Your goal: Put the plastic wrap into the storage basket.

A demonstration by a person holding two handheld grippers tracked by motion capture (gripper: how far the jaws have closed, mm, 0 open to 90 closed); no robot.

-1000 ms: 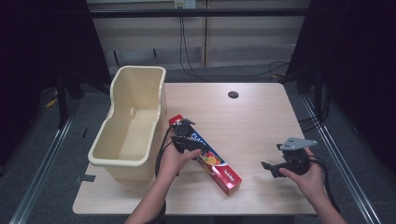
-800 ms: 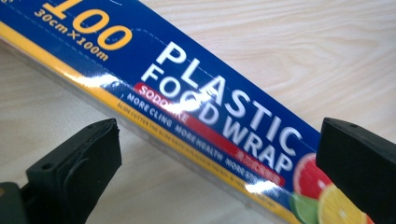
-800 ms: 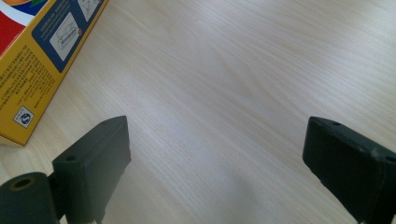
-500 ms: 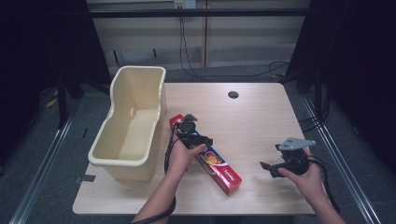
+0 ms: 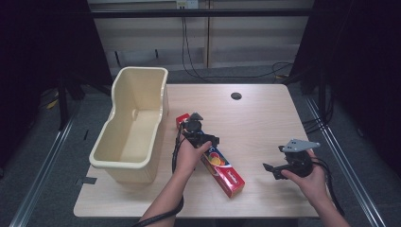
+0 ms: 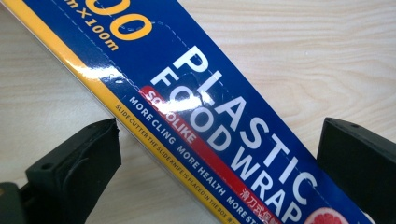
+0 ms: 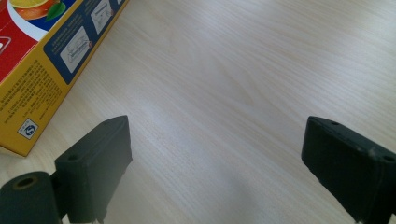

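We hold the left gripper point(image 5: 197, 130) over the long red-and-blue cardboard plastic-wrap box point(image 5: 222, 166), fingers point(image 6: 77, 168) apart astride it. The box lies flat on the pale wooden surface point(image 5: 265, 118), at three o'clock from the cream plastic tub point(image 5: 135, 125). Our right gripper point(image 5: 283, 165) hovers at the box's three o'clock, fingers point(image 7: 95, 163) apart.

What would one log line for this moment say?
left gripper: open, jaws either side of plastic wrap box | right gripper: open, over bare table | bin: left of box
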